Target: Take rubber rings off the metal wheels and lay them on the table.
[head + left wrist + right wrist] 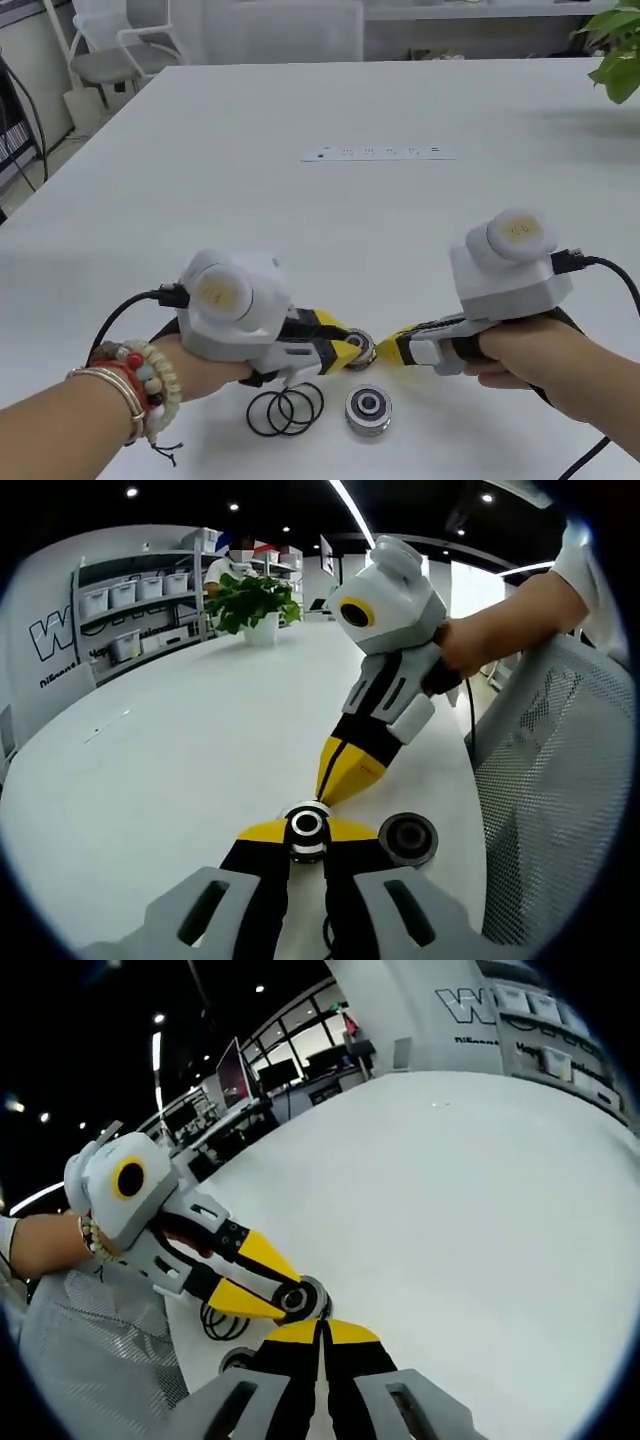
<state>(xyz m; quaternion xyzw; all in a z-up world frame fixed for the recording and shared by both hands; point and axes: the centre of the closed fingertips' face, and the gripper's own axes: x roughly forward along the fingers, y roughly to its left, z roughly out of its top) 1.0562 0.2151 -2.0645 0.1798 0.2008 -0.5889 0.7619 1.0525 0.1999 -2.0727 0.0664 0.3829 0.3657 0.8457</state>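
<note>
A: Which step is in hand?

B: The pulling of a ring off a wheel, by the look of it. The left gripper (347, 347) has its jaws clamped on a small metal wheel (306, 825) and holds it just above the table (300, 200). The right gripper (390, 347) has its yellow tips pressed together right at that wheel's rim.

A: Does the right one have a ring pinched?

B: That cannot be told. The tips meet at the rim, but any rubber between them is too small to make out.

A: And the rest of the work?

B: Three black rubber rings (285, 410) lie overlapping on the table just below the left gripper. A second wheel (368, 411) stands beside them.

A: So what does the next move call for?

B: Probably the left gripper holding the wheel firm while the right draws outward. That should peel the ring over the rim, and it can then be laid with the others. If the tips hold nothing, the right gripper must part them and take a new hold.
</note>
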